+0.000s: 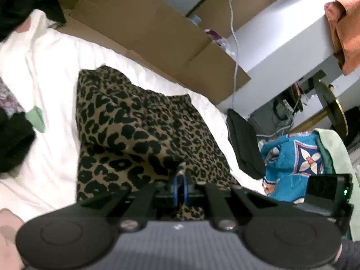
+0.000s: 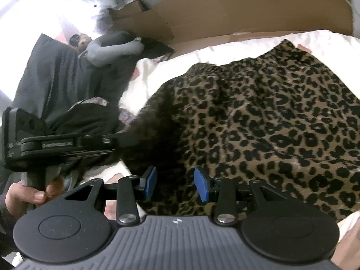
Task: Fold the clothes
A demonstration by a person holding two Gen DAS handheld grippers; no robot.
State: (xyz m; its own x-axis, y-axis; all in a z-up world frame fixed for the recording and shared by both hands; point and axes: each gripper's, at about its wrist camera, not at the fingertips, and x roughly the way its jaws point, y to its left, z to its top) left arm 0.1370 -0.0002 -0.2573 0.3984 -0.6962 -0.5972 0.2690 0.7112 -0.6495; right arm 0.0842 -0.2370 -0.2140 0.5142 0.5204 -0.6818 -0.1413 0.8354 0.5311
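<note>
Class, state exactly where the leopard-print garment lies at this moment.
In the left wrist view the leopard-print garment lies mid-frame on the white bedding, with cardboard behind it; its near edge is pinched in the shut left gripper.

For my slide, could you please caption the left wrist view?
Left hand-held gripper shut on leopard-print garment over white bedding.

One leopard-print garment, two grippers.
</note>
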